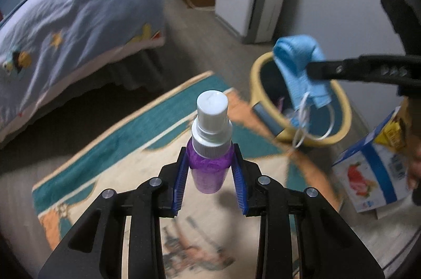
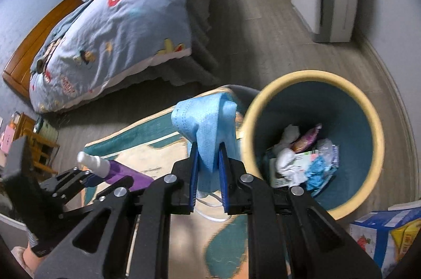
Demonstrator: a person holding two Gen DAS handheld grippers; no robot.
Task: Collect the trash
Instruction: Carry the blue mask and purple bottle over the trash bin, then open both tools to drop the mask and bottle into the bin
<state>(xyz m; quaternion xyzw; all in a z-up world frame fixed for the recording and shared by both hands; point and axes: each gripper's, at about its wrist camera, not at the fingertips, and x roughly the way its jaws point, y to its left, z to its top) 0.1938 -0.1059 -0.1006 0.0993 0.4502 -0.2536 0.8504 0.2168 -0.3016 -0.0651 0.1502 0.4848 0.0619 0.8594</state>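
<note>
Purple bottle (image 1: 209, 168) translucent plastic, white cap glossy; blue mask (image 2: 208, 131) soft nonwoven cloth

Grey wood floor (image 2: 276, 42), bed (image 2: 118, 29), patterned rug (image 1: 126, 147).

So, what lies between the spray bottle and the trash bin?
In the left wrist view, only patterned rug lies between the purple spray bottle and the yellow-rimmed trash bin; no other object sits there.

Both wrist views look steeply down along their claws, sharing the rug (image 1: 126, 136), bin (image 2: 373, 126) and bed (image 1: 79, 5).
</note>
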